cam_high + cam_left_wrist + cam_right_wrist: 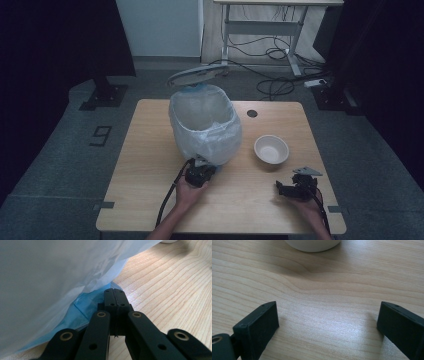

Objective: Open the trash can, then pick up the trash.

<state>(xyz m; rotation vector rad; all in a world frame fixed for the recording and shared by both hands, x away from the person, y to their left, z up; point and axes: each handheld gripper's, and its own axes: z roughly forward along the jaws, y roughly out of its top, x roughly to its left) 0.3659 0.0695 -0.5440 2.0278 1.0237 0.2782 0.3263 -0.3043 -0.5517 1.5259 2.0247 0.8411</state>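
Your left gripper (115, 293) is clenched tight, jaws pressed together at the foot of the bin (206, 122), right against the blue liner (85, 307) under the white bag (50, 277); whether any film is pinched between the tips you cannot tell. Your right gripper (327, 320) stands released, jaws wide over bare table (324, 290), the white bowl (271, 149) just ahead. You seem to be steadying the bin low down. Next, judge your grab on the bowl's rim: close squarely, lift level, carry to the open bin.

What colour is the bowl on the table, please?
White; the bowl shows best in the high view.
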